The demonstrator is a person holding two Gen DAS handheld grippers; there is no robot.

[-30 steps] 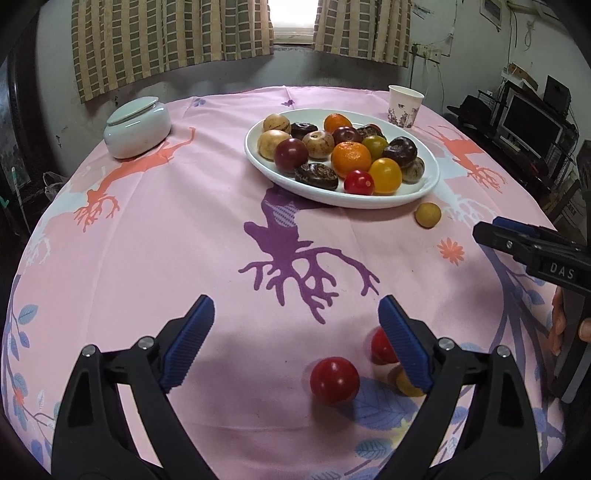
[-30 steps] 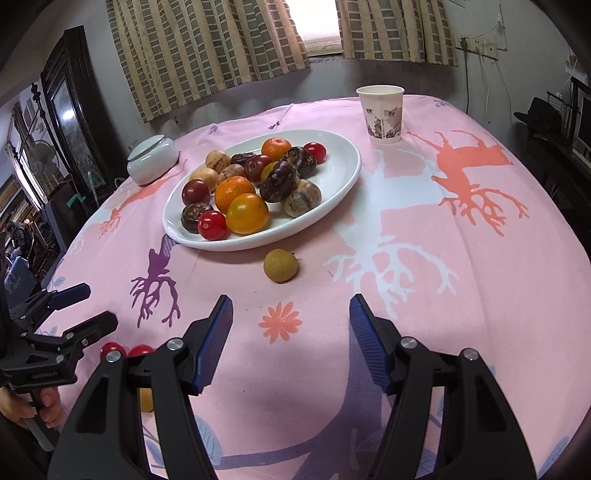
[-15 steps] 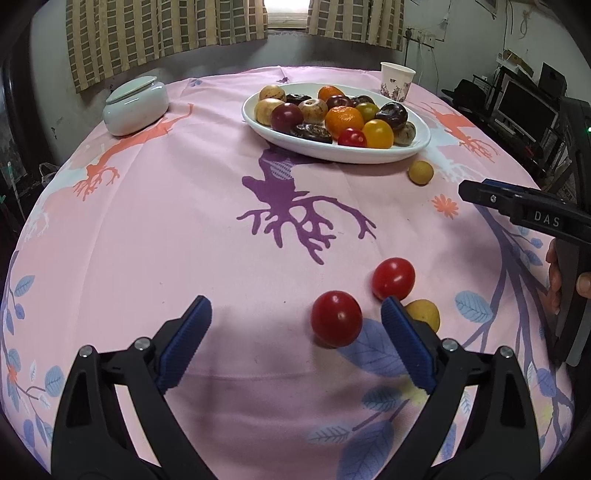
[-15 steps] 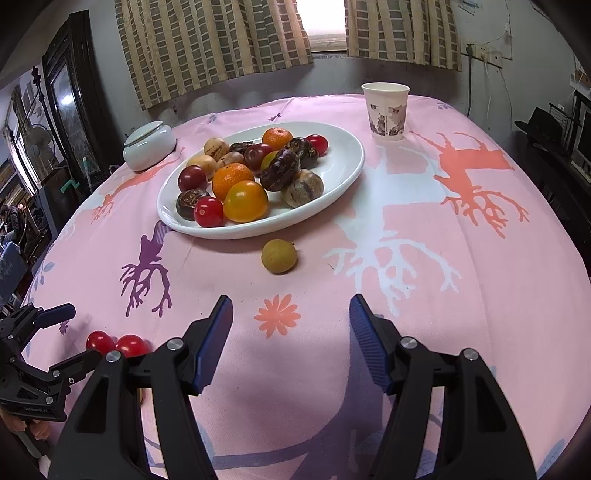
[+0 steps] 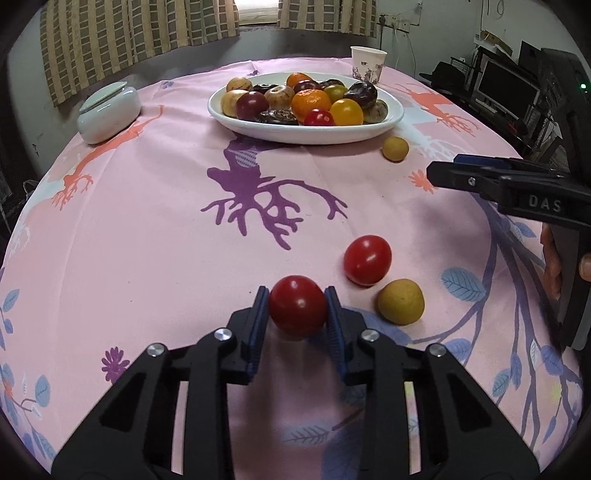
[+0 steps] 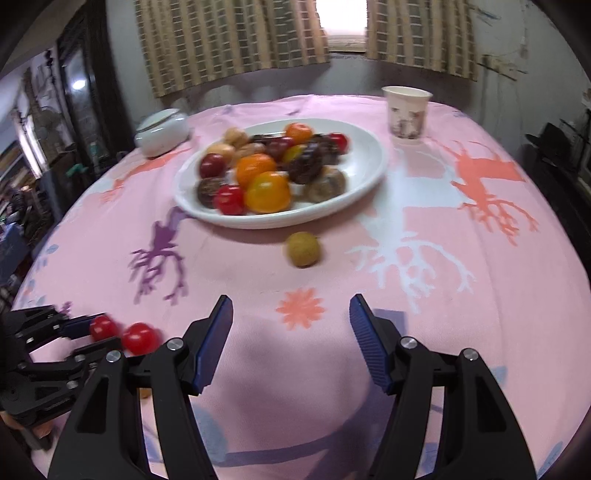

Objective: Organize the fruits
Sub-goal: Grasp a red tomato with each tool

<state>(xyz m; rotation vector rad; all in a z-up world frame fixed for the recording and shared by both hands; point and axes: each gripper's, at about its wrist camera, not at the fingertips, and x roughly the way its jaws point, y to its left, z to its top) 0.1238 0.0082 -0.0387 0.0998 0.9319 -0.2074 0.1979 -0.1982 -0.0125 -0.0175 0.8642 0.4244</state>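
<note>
since my left gripper (image 5: 297, 306) is clamped on a tomato (image 5: 297, 305), i squeeze lightly and lift straight toward the plate (image 5: 384, 125); right gripper (image 6: 291, 339) hangs apart.

A lived-in home room: checked curtains (image 5: 122, 33) flank a window behind the surface's far edge, its pink patterned tablecloth (image 5: 147, 229) carries a fruit plate (image 5: 391, 110), and monitors (image 5: 506, 86) crowd the right.
</note>
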